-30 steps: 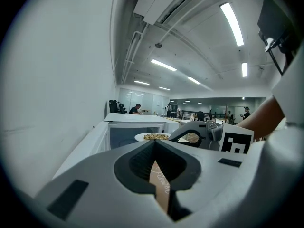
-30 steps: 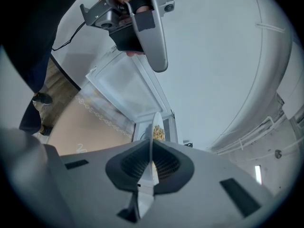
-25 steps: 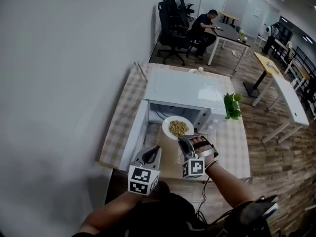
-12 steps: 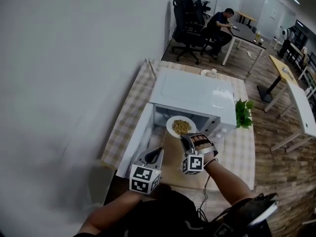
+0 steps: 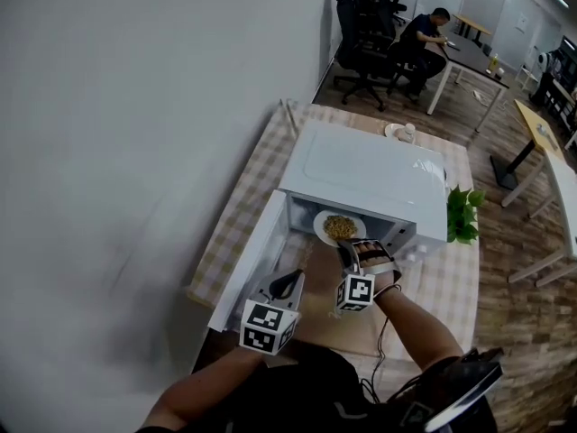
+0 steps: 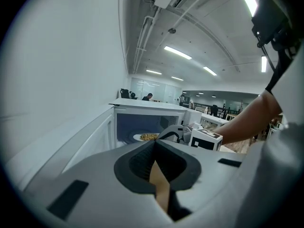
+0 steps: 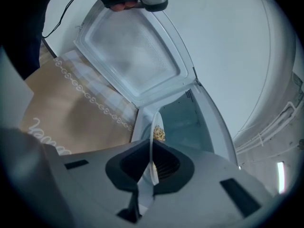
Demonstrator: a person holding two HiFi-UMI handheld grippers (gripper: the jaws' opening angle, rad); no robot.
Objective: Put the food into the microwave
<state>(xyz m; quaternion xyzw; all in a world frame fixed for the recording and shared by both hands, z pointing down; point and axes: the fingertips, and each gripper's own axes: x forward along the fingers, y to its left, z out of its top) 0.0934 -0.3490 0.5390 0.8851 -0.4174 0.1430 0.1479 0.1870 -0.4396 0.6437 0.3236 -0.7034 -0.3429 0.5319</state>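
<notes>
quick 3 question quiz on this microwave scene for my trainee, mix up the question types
1. True or false: the microwave door is closed.
2. Which one grips the plate? A: left claw. B: right claw.
3. Fill in: the left claw is shut and holds ____.

Key: 1 false, the door stands open. 2 B. 3 nothing.

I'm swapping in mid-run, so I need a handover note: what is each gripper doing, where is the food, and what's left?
Left gripper: shut, empty, low beside the open door.
Right gripper: shut on the rim of the plate, with the food on it.
Done: microwave open, plate at the cavity mouth.
Left: set the plate down inside, release, withdraw, close the door.
</notes>
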